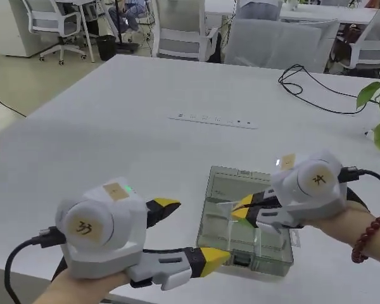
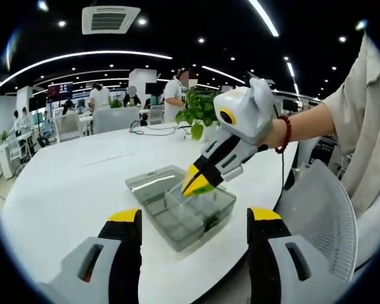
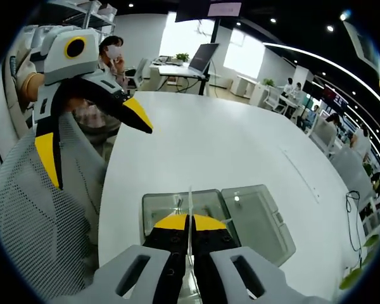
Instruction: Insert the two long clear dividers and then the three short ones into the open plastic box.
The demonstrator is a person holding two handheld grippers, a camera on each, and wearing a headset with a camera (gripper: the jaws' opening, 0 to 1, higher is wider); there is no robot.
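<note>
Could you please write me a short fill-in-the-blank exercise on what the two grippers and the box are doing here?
1. The right gripper is shut on a thin clear ____ above the box.
2. The left gripper, beside the box, is ____.
3. The table under the box is ____ in colour.

Missing words: divider; open; white.
</note>
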